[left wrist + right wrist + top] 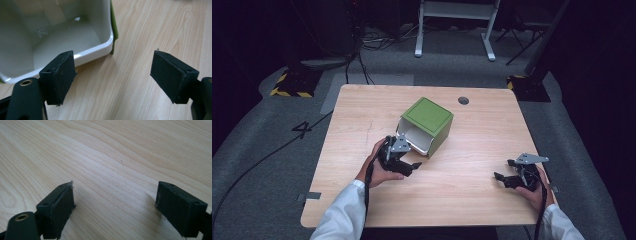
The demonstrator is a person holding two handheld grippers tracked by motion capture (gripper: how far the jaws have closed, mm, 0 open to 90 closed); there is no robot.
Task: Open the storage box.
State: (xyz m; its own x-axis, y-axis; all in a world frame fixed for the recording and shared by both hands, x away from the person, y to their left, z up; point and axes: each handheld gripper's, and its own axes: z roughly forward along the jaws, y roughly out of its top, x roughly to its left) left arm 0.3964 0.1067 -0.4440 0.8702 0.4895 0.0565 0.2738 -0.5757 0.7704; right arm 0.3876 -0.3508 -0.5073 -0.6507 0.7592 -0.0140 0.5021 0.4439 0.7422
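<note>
Two grippers sat on the near side of the green box (427, 125), both with jaws spread and empty. The left gripper (404, 167) lay just beside the box's open white mouth (75, 56), which faced it; the right gripper (507, 179) rested well apart, on the table (462, 190). The left was judged nearer for the grasp.

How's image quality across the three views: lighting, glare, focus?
High view: table evenly lit, surroundings nearly black, green box sharp. Left gripper view: left tool jaws sharp, glare along the box's white rim, its interior dim and soft. Right gripper view: right tool casts soft shadows on the wood, far grain slightly blurred.
</note>
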